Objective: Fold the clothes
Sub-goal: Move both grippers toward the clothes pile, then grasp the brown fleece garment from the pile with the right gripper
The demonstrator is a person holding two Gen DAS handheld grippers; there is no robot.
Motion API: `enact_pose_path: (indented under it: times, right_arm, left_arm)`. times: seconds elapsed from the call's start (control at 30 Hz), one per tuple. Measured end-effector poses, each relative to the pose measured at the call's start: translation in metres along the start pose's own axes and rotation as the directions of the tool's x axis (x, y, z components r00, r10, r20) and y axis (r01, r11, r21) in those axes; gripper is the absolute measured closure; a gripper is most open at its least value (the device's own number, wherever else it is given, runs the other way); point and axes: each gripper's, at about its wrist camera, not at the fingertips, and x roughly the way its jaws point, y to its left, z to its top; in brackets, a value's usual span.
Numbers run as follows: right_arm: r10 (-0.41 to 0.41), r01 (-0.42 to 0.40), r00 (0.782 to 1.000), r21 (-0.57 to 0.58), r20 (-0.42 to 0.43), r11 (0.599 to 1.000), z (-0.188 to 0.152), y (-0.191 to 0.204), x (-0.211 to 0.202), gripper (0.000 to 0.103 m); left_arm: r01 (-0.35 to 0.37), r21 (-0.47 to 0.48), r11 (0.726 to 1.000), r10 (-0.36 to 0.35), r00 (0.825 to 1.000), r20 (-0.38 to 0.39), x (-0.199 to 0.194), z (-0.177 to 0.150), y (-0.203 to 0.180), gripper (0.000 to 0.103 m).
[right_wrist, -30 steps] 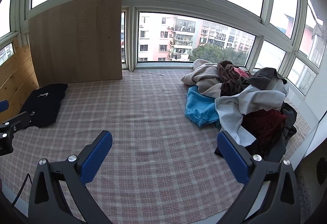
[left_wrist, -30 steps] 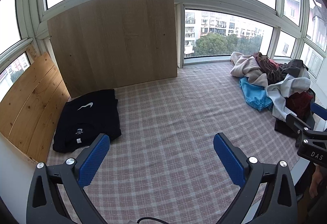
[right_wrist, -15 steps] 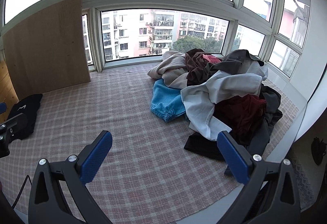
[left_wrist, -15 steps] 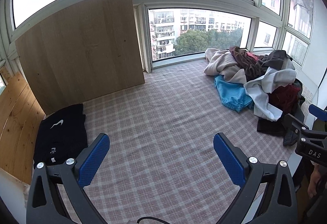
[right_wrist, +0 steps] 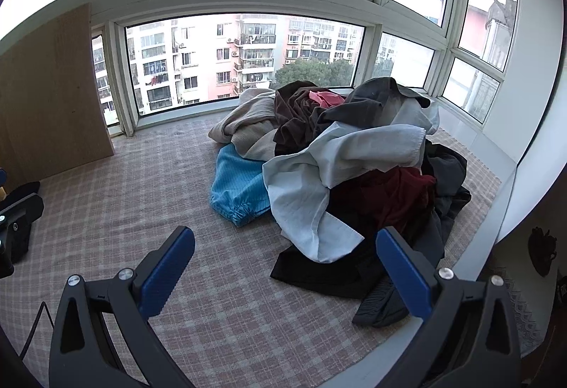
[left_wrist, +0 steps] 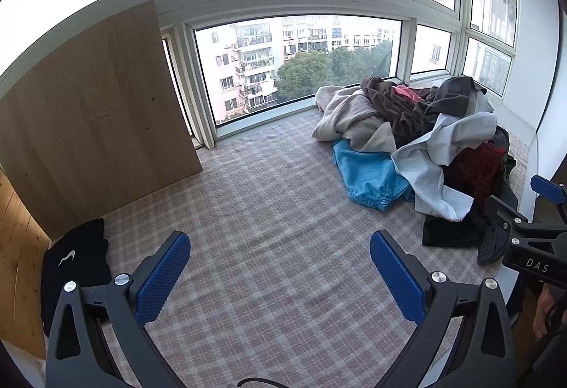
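A pile of unfolded clothes lies on the checked cloth at the right, near the window; it also shows in the left wrist view. A pale grey shirt lies on top, a blue garment at its left edge. A folded black shirt with a white logo lies at the far left. My left gripper is open and empty above the cloth. My right gripper is open and empty, just in front of the pile.
A wooden board leans against the window at the back left. Wooden panelling lines the left side. The platform's front right edge drops off beside the pile. The right gripper's body shows at the right of the left wrist view.
Both grippers have swung to the right, towards the clothes pile. The folded black shirt has slid to the left edge of the views. Both stay open.
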Motion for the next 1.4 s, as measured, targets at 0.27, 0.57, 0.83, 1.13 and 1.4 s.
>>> enact_pose_path:
  times: [0.27, 0.57, 0.83, 1.13, 1.4]
  right_arm:
    - [-0.018, 0.018, 1.0, 0.025, 0.008, 1.0, 0.022, -0.028, 0.037, 0.0]
    - [0.071, -0.076, 0.996, 0.08, 0.058, 0.994, 0.044, -0.084, 0.085, 0.0]
    - [0.049, -0.052, 0.996, 0.035, 0.08, 0.998, 0.08, -0.133, 0.129, 0.0]
    - [0.156, -0.145, 0.98, -0.099, 0.125, 0.985, 0.132, -0.111, 0.157, 0.0]
    - [0.271, -0.284, 0.958, -0.194, -0.09, 0.939, 0.156, -0.025, 0.257, 0.001]
  left_arm:
    - [0.052, 0.038, 0.998, -0.052, 0.998, 0.017, 0.027, 0.029, -0.036, 0.001]
    - [0.132, 0.012, 0.991, -0.132, 0.991, -0.031, 0.077, 0.063, -0.069, 0.001]
    - [0.185, -0.021, 0.983, -0.186, 0.979, -0.078, 0.115, 0.084, -0.086, 0.001]
    - [0.202, -0.035, 0.979, -0.205, 0.972, -0.111, 0.144, 0.099, -0.091, 0.001]
    - [0.175, -0.043, 0.984, -0.179, 0.977, -0.117, 0.149, 0.097, -0.077, 0.001]
